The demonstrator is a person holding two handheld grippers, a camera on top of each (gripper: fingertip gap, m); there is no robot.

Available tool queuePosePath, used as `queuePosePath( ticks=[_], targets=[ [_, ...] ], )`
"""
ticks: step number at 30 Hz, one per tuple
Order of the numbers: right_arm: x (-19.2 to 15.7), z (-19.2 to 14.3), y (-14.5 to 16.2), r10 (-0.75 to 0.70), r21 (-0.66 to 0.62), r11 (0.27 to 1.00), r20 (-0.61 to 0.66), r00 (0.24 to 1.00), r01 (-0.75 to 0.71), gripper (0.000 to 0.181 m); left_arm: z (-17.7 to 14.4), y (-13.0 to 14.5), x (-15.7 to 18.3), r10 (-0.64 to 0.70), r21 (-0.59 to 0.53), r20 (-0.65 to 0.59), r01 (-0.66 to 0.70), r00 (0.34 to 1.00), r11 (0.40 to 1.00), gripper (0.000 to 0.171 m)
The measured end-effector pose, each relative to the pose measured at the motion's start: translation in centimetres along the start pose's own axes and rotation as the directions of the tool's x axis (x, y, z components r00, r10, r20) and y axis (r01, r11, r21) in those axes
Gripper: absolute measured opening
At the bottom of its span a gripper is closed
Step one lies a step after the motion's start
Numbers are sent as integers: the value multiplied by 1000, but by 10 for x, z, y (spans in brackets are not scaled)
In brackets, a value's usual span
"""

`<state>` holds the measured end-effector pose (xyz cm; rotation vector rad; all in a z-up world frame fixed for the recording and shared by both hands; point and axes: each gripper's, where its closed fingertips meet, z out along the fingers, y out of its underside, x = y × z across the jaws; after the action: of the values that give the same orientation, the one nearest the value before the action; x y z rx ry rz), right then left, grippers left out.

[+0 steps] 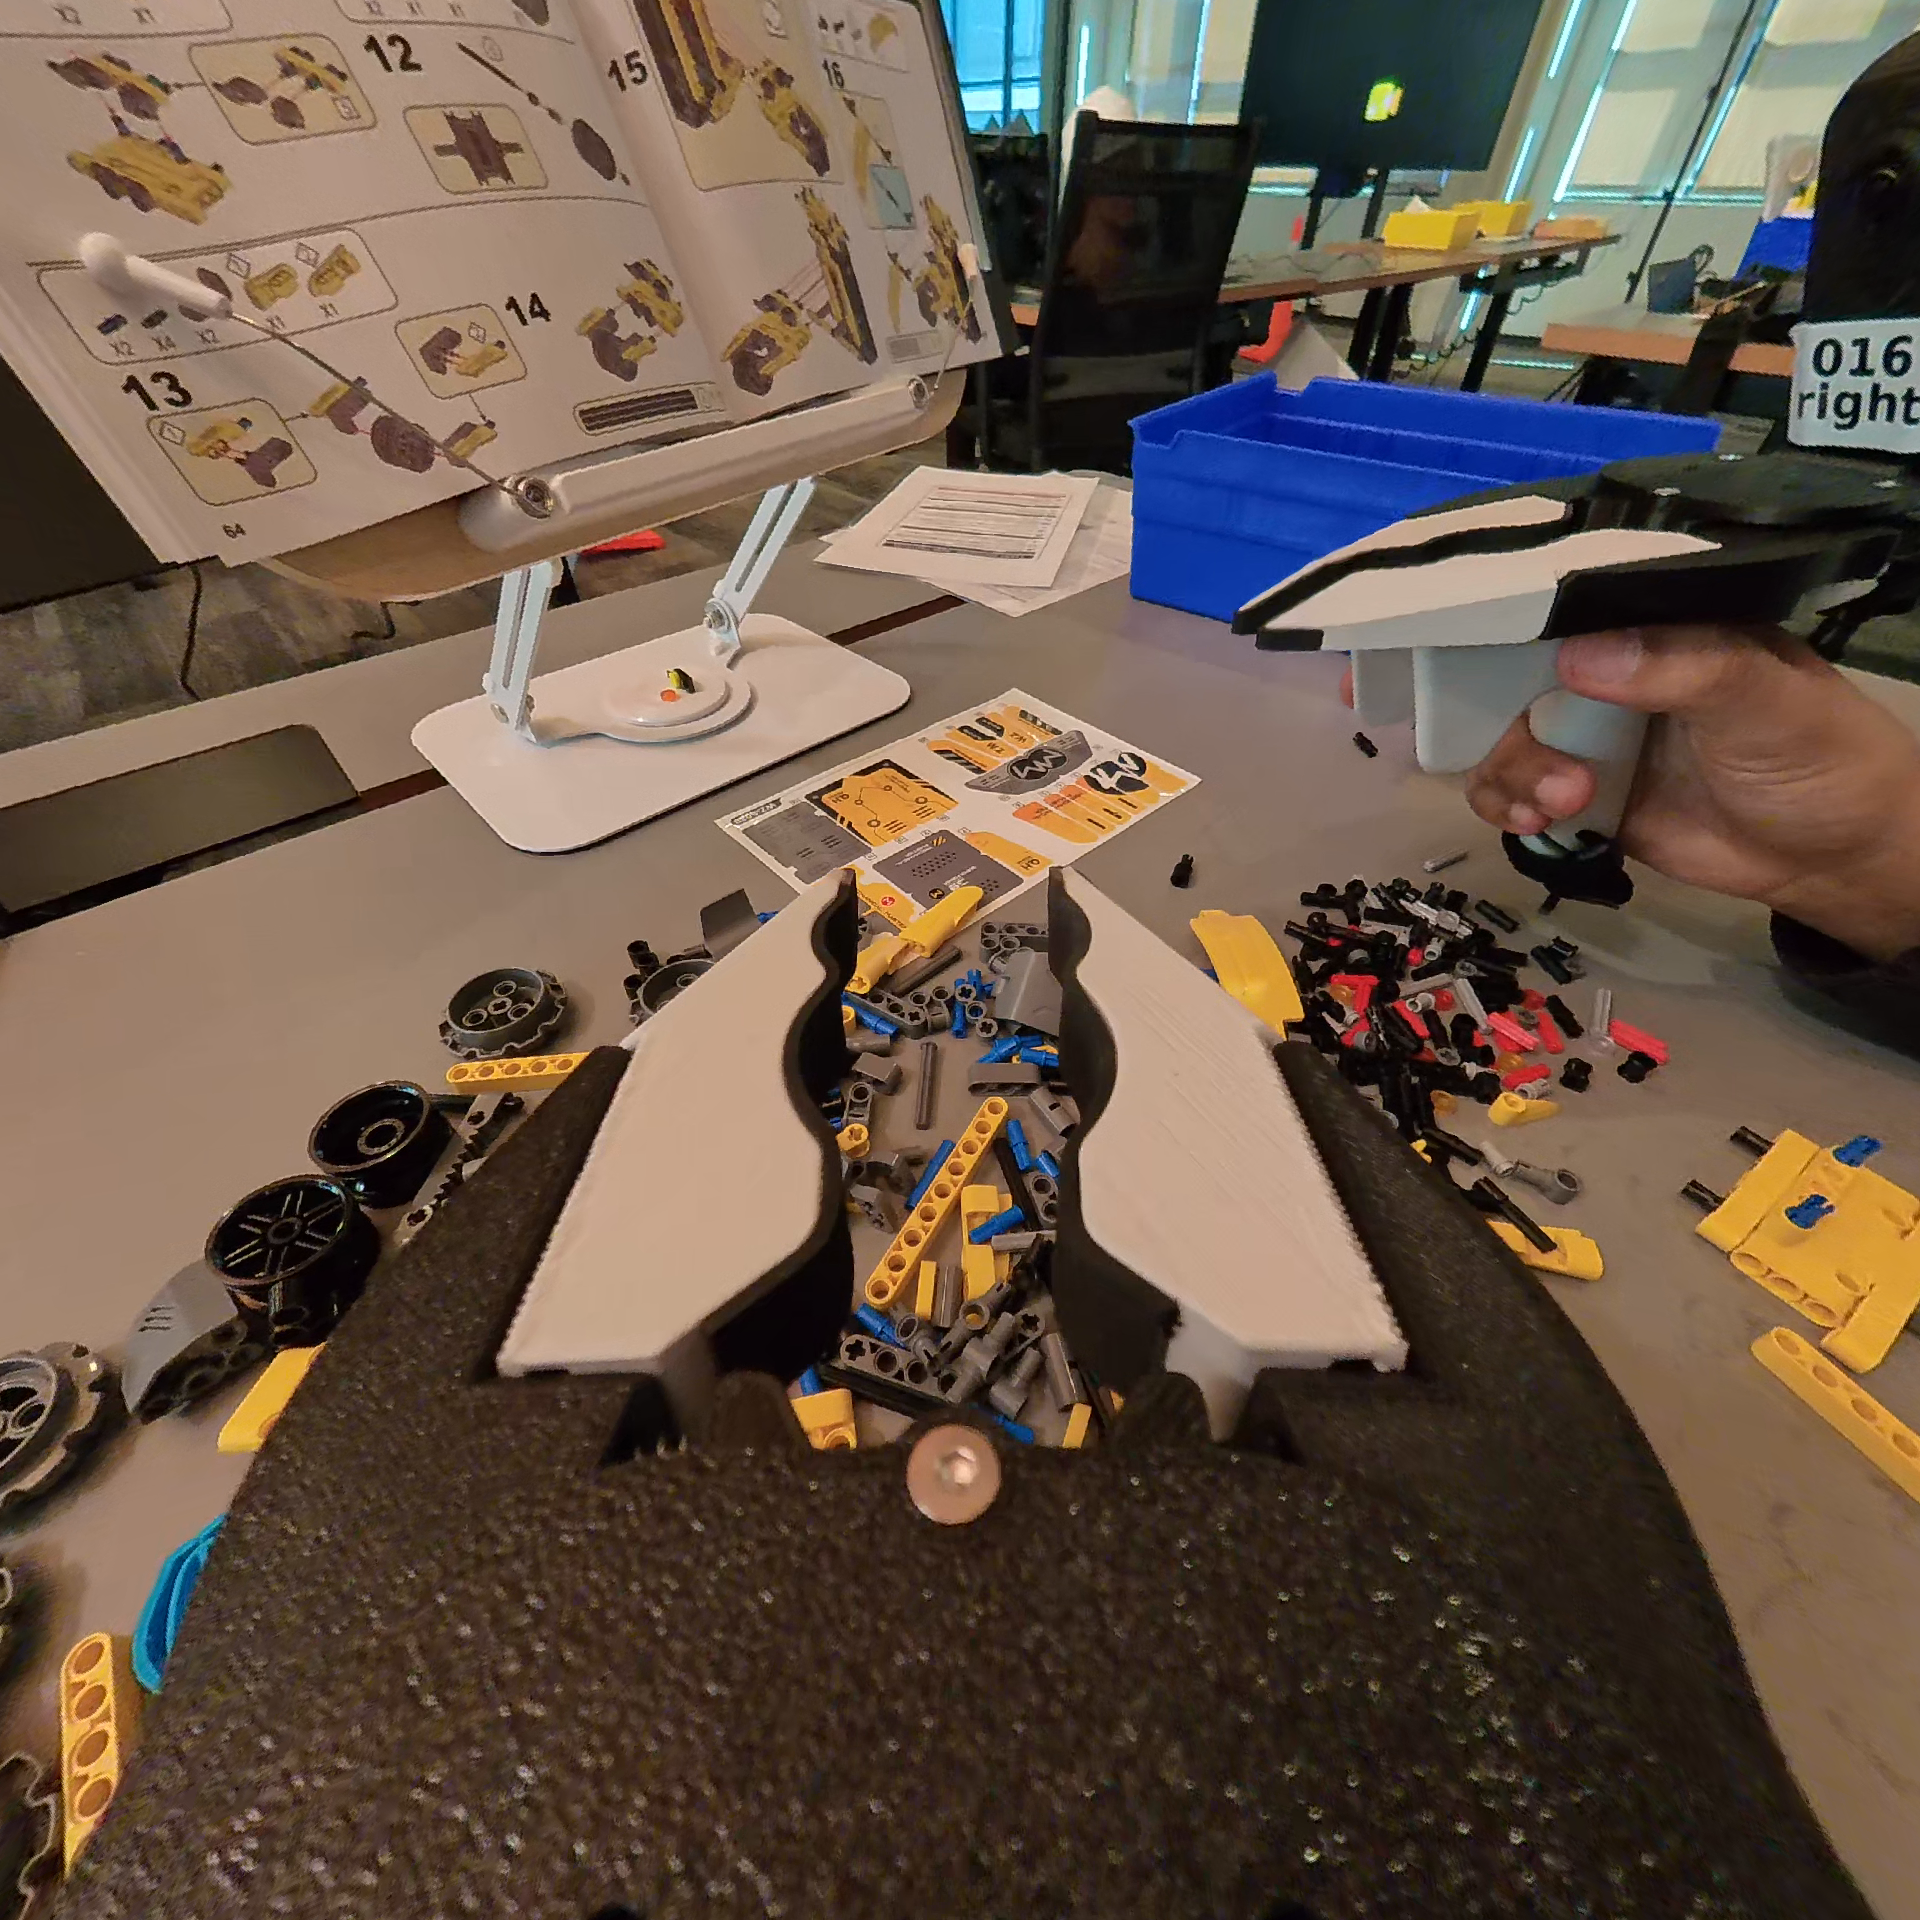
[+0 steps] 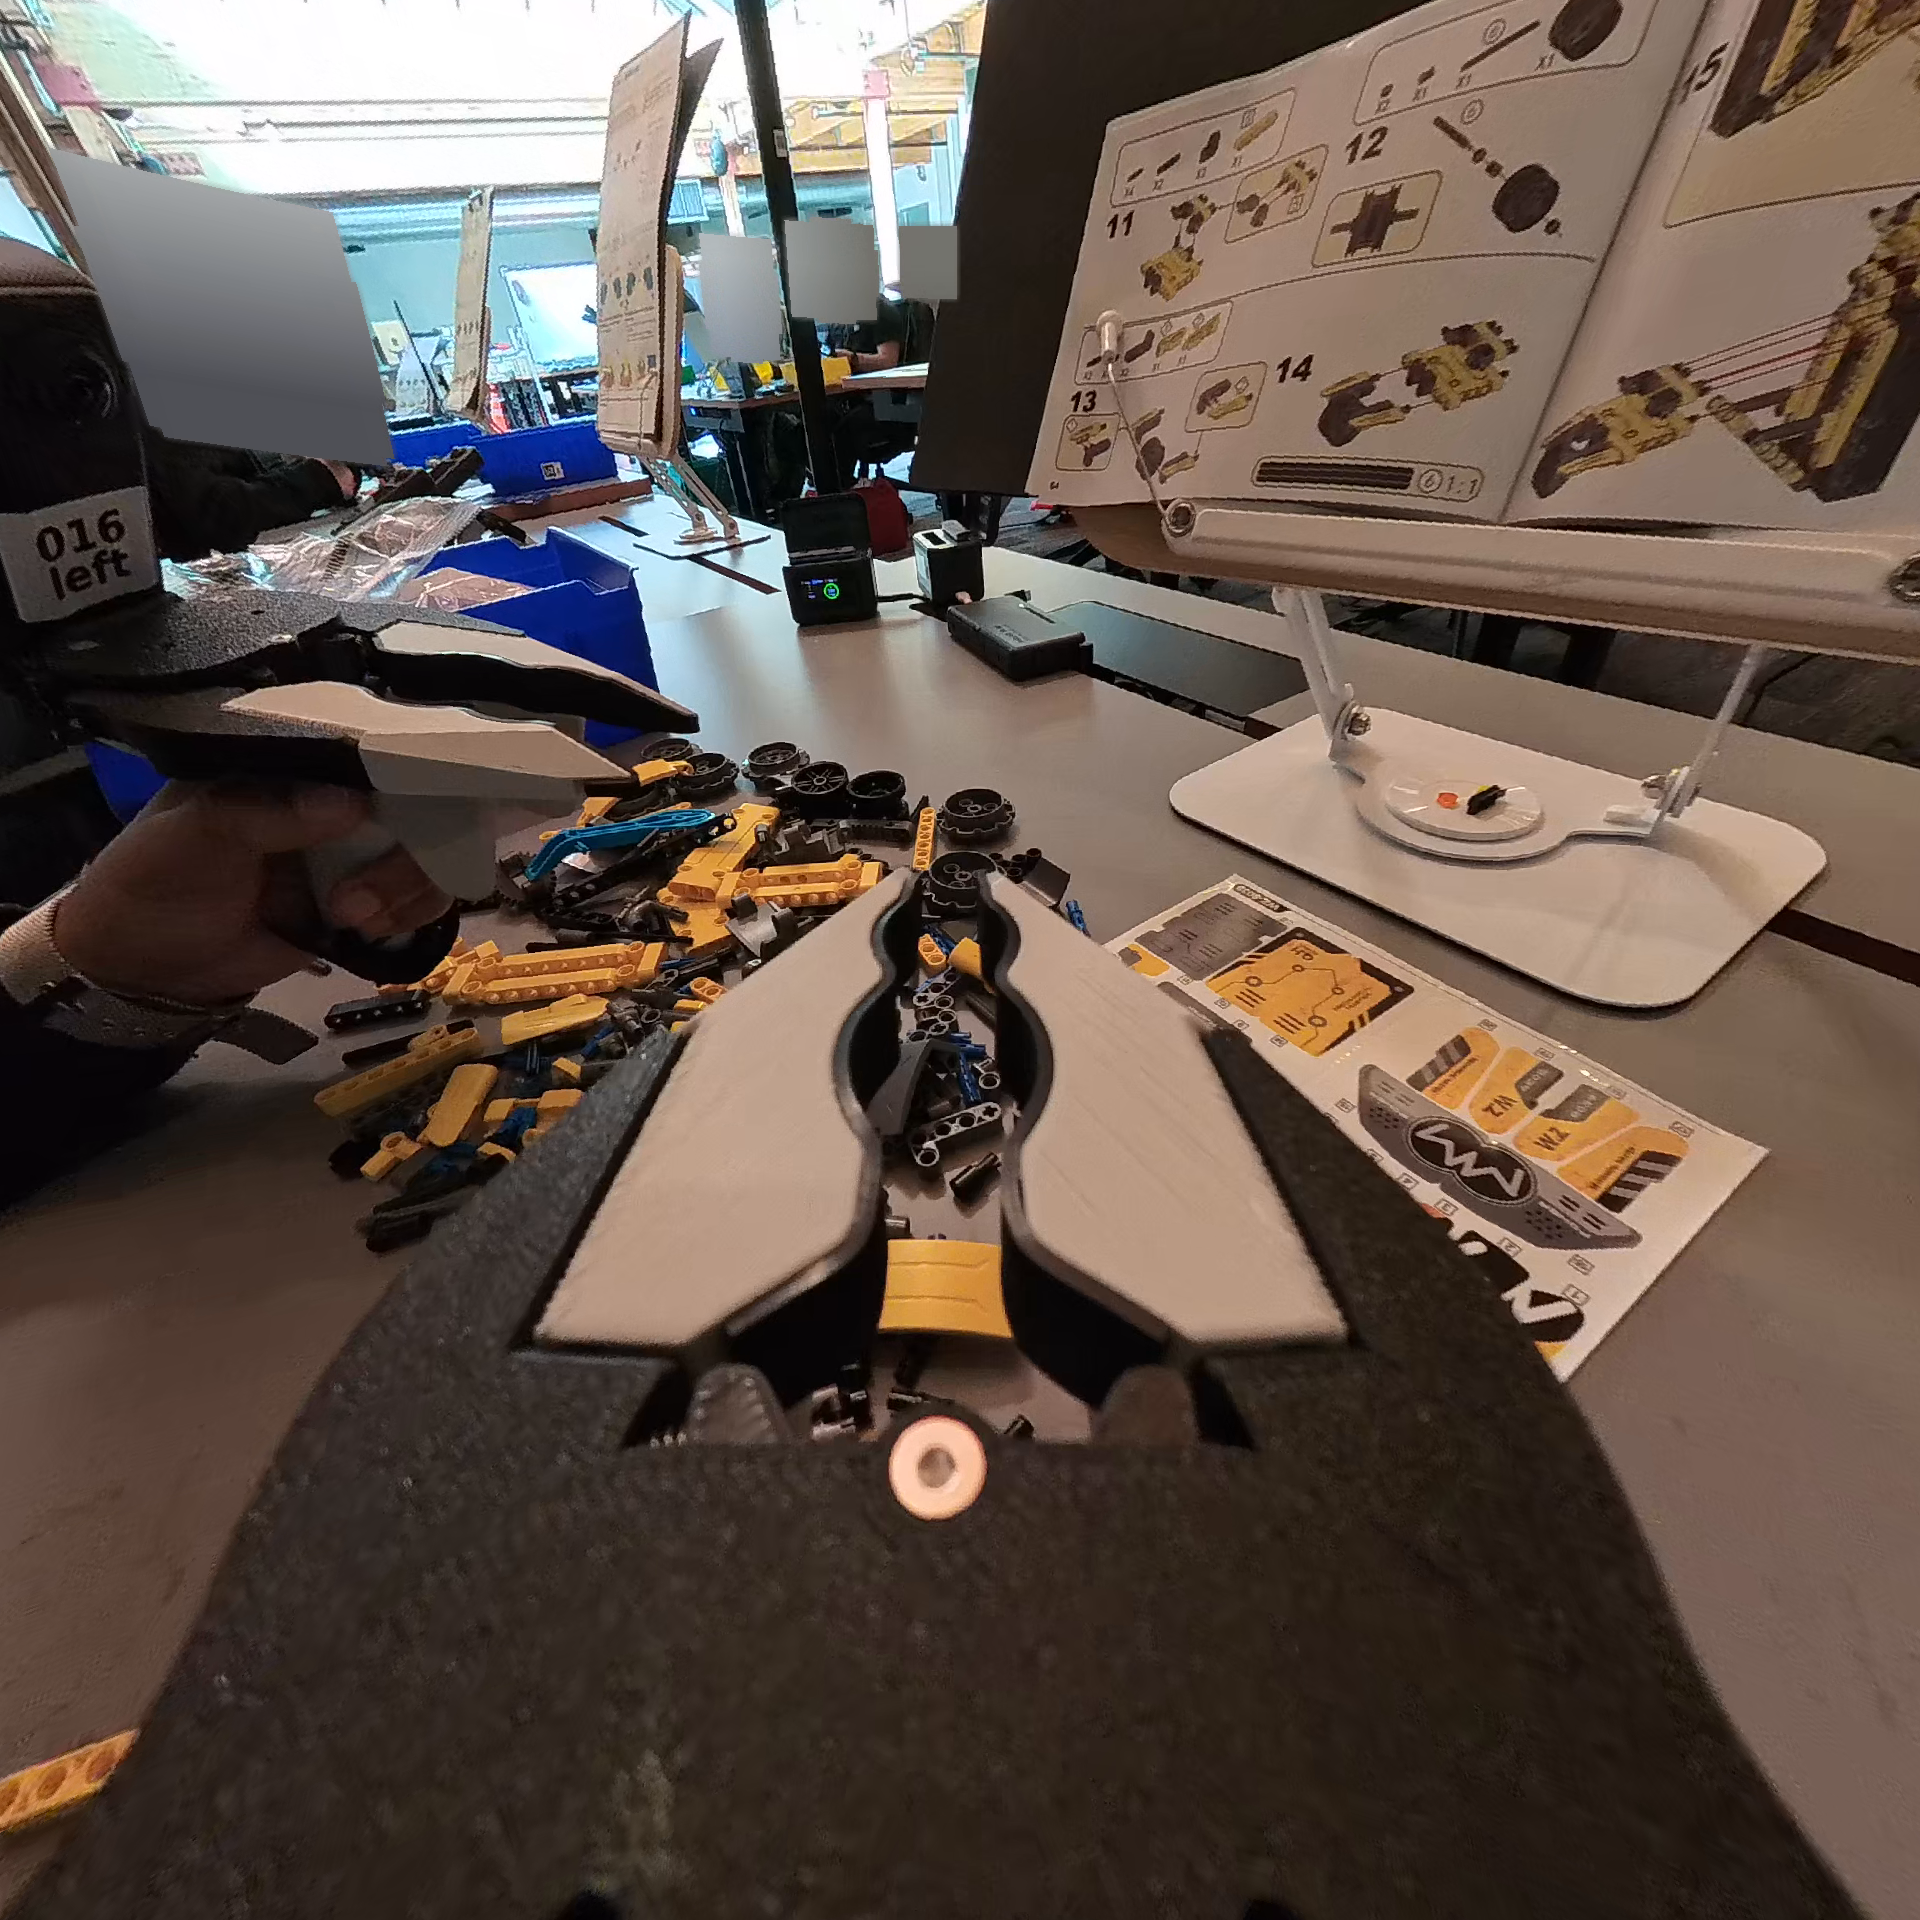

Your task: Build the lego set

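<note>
Black-and-grey left tongs (image 1: 951, 914) hang over a heap of small building pieces (image 1: 935, 1164) on the grey table (image 1: 260, 935), jaws parted wide with nothing between them. Yellow beams, blue pins and grey connectors make up this heap. Right of the heap lies a second scatter of black and red pins (image 1: 1455, 997); left of it sit black wheels (image 1: 291, 1236). The right tongs (image 2: 951, 894) hover over the same heap, jaws narrowly apart and empty. Beyond the heap lies a yellow and grey sticker sheet (image 1: 966, 800), then bare table up to the white stand (image 1: 665, 717) propping an open instruction booklet (image 1: 416, 239). A blue bin (image 1: 1382, 488) stands behind, toward the table's far edge. Each tool carries a white tag with writing.
</note>
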<state>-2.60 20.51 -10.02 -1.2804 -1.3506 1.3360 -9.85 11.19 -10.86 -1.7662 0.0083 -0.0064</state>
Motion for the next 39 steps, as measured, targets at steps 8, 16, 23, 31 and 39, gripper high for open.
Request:
queuePosePath(
  ticks=[8, 16, 23, 31, 39],
  targets=[
    [-1, 2, 2, -1, -9, 1000, 5, 1000, 1, 10, 0, 1, 0, 1, -3, -1, -1, 1000, 1000, 36],
    [4, 6, 14, 28, -41, 999, 2, 1000, -28, 10, 1, 2, -1, 4, -9, 3, -4, 1000, 1000, 36],
    [2, 6, 15, -27, -65, 998, -15, 1000, 26, 10, 3, 5, 3, -6, -25, -20, 6, 1000, 1000, 36],
    [-20, 10, 11, -75, -62, 995, 33, 997, 77, 10, 5, 7, 8, -2, -43, -39, 0, 999, 999, 36],
    [-40, 16, 21, -135, -103, 984, 80, 988, 143, 10, 6, 8, 12, -17, -51, -61, 13, 998, 999, 36]
  ],
)
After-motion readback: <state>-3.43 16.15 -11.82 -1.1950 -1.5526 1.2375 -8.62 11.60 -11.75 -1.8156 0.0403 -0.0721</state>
